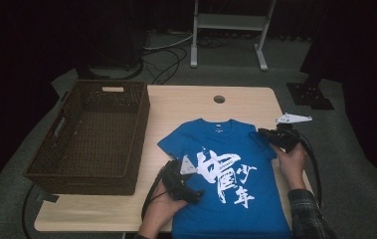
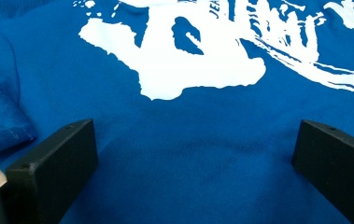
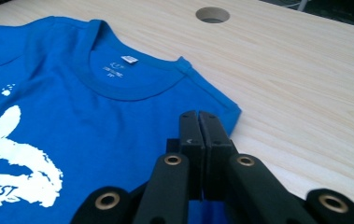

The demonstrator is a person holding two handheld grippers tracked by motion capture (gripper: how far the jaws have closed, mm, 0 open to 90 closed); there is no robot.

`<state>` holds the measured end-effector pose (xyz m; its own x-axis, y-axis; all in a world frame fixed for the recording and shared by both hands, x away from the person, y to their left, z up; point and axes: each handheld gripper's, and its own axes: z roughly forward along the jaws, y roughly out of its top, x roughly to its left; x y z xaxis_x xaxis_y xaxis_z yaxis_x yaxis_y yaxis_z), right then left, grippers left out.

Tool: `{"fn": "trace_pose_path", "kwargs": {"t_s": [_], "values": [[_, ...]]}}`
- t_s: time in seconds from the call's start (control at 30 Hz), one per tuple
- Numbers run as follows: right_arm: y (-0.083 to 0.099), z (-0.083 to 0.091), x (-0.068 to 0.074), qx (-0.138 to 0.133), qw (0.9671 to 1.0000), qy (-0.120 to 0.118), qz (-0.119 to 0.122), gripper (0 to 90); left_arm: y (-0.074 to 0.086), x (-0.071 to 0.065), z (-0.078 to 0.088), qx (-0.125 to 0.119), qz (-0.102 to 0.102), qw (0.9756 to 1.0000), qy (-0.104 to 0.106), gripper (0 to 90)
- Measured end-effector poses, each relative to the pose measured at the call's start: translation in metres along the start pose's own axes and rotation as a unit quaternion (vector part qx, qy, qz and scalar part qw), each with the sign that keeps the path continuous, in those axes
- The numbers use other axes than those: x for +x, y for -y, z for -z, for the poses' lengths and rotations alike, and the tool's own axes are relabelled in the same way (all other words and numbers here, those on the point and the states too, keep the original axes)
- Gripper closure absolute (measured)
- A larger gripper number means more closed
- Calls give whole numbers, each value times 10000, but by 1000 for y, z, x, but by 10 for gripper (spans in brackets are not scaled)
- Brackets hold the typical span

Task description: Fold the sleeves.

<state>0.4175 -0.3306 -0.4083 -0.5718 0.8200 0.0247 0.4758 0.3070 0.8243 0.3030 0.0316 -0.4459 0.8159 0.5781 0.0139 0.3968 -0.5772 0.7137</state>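
high view, shirt: blue T-shirt [image 1: 226, 169] flat on the wooden table [image 1: 176, 107], white print up, collar at the far end, hem over the near edge
high view, left tongs: left gripper [image 1: 196, 195] lies on the shirt's left side near the bottom; the left hand [image 1: 158, 206] holds it from below
high view, right tongs: right gripper [image 1: 261, 133] at the shirt's right sleeve, tips pointing in toward the cloth; right hand [image 1: 291, 162] behind it, plaid sleeve [image 1: 308, 214] nearer the bottom edge
high view, basket: dark wicker basket [image 1: 94, 134] well left of the left tongs, on the table's left side
high view, hole: round cable hole [image 1: 219, 99] beyond the collar, far from both tongs
left gripper view, jaws: standing wide apart, nothing clamped; blue cloth spans the gap beneath them
left gripper view, print: white print [image 2: 184, 60] just ahead of the jaws
right gripper view, jaws: pressed together; blue cloth shows right at them, but can't tell whether any is pinched
right gripper view, shirt: collar with label [image 3: 129, 59] ahead and left of the tips; sleeve edge just beyond the tips; bare table to the right
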Motion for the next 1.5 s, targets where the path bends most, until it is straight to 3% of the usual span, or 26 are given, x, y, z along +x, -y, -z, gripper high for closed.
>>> {"fn": "trace_pose_path", "kwargs": {"t_s": [0.8, 1.5], "values": [[-16, -19, 42, 142, 9971, -410, 623, 888, 0, 0, 0, 3, -7, 10000, -1, 0], [-16, -23, 45, 146, 9970, -424, 633, 832, 0, 0, 0, 2, -7, 10000, 0, 0]]}}
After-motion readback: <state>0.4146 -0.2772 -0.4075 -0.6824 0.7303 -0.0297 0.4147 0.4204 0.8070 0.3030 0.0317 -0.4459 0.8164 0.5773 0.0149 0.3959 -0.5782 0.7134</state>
